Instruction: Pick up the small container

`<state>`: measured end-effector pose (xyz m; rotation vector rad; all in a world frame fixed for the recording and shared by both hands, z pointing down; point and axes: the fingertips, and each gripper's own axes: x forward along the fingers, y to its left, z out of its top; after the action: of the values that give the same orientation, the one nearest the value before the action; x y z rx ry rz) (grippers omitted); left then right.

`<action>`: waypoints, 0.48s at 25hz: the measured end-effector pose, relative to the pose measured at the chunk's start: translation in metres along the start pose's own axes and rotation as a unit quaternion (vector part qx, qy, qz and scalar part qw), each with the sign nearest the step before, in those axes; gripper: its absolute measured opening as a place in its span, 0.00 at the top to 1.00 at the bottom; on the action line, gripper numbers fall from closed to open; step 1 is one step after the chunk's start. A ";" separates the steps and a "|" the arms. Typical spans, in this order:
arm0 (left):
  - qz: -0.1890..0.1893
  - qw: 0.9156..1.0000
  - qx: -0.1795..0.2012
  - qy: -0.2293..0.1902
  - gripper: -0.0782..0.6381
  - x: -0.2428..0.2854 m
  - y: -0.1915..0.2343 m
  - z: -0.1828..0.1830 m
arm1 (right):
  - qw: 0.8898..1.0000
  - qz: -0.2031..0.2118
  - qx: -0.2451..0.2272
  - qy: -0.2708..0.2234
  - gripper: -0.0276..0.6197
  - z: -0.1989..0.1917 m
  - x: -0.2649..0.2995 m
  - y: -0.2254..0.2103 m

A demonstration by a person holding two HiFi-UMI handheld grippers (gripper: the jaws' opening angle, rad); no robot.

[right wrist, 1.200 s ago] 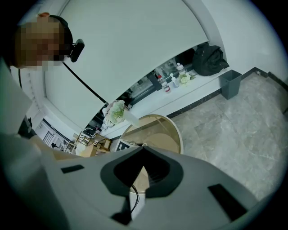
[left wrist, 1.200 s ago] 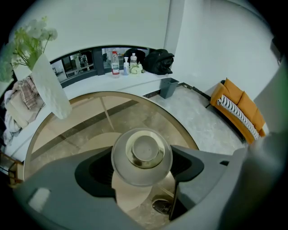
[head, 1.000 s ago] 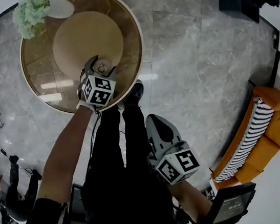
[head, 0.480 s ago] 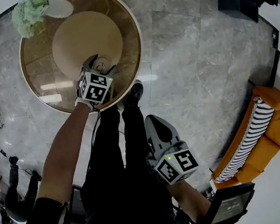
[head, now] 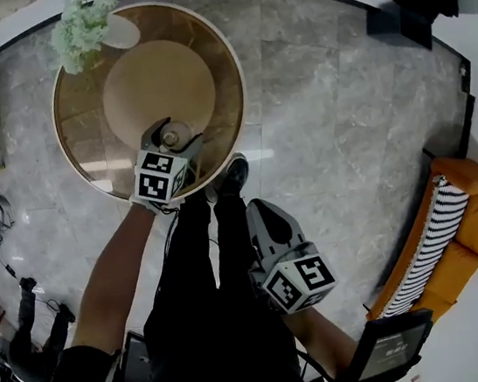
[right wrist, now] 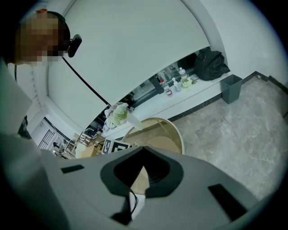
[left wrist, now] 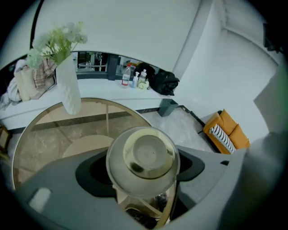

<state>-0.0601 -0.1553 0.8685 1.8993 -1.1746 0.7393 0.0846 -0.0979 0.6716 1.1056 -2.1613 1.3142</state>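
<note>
The left gripper (head: pixel 172 139) reached forward over the near edge of the round glass table (head: pixel 242 78), its jaws closed on the small container (left wrist: pixel 143 158). This was a clear, rounded jar with a paler lid, seen from above in the left gripper view. The dark pads pressed its two sides low on the body, probably because the widest part gives the firmest hold. Whether the jar's base was touching the glass or had just come clear of it could not be told, since the table top is transparent and both views look down past it.

The right gripper (right wrist: pixel 143 150) hung low beside the person's leg, well away from the table, with its jaws together and nothing between them (only floor and the far table edge showed through the notch in its pads). It seemed parked there to keep out of the way — the job needs one hand.

A white vase (left wrist: pixel 69 92) of pale flowers stood at the far side of the table, well apart from the jar, so a straight lift looked unobstructed. The hold appeared made — raising the jar was what remained.
</note>
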 end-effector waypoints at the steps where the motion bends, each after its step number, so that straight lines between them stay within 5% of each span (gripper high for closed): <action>1: -0.004 1.000 -0.011 -0.011 0.41 -0.011 -0.005 0.005 | 1.000 0.004 -0.002 -0.004 0.96 0.001 -0.002 0.005; 12: -0.035 0.993 -0.066 -0.087 0.41 -0.152 -0.067 0.059 | 0.998 0.034 -0.035 -0.042 0.96 0.033 -0.045 0.062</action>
<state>-0.0568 -0.1157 0.6969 1.9134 -1.2252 0.4538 0.0665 -0.0909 0.5901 1.0874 -2.3070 1.2296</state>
